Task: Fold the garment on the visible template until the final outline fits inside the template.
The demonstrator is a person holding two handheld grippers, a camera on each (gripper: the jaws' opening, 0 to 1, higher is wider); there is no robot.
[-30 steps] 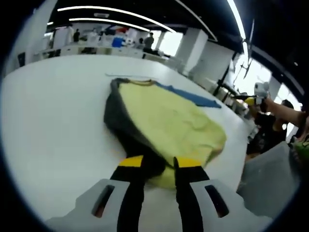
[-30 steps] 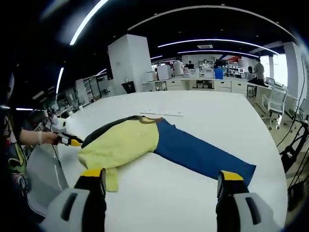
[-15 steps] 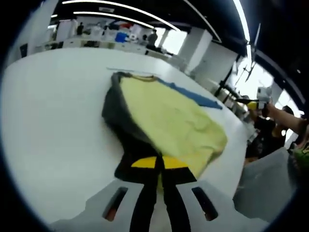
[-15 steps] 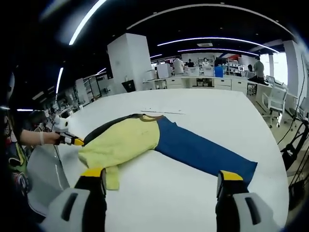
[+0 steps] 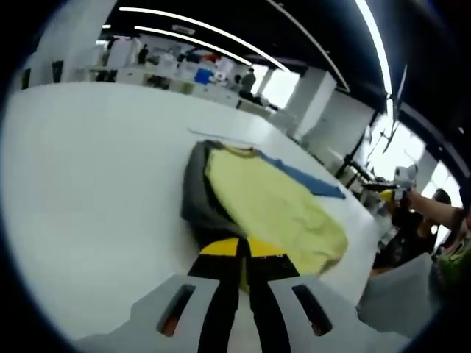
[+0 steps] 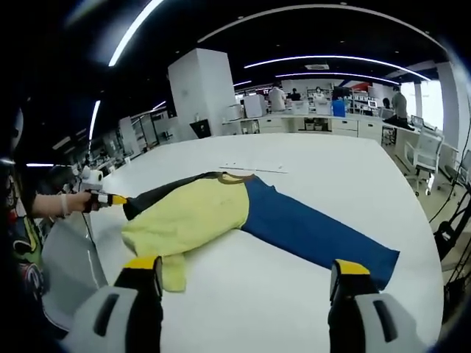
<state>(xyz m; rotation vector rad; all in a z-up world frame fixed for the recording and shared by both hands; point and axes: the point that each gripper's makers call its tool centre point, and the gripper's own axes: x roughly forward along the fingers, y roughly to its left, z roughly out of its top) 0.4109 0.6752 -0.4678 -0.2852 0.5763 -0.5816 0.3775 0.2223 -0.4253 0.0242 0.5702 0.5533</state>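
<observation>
Lying on a white table (image 6: 309,294), the garment (image 6: 243,217) shows three colours: a yellow panel (image 5: 272,213) in the middle, a dark grey sleeve (image 5: 199,209) on one side and a blue sleeve (image 6: 316,235) stretched flat on the other. In the left gripper view the left gripper (image 5: 241,250) has its jaws pressed together on the end of the grey sleeve, where the cloth runs right up between the yellow tips. That pinch looks like the start of a fold: holding the cuff lets the sleeve be carried across the yellow panel toward the middle.

In the right gripper view the same gripper appears far off at the left, in a person's hand (image 6: 73,202), with the dark sleeve pulled taut from it toward the body of the garment.

The right gripper (image 6: 246,276) hangs above the near table edge with its jaws spread wide and nothing between them. It is well apart from the cloth, probably waiting for its turn on the blue sleeve, which lies unfolded and reaches toward the table's right side.

A thin pale line (image 6: 254,168) lies on the table just beyond the collar; I cannot tell whether it belongs to the template, whose outline I can't make out. The fold seems barely begun, with both sleeves spread out.
</observation>
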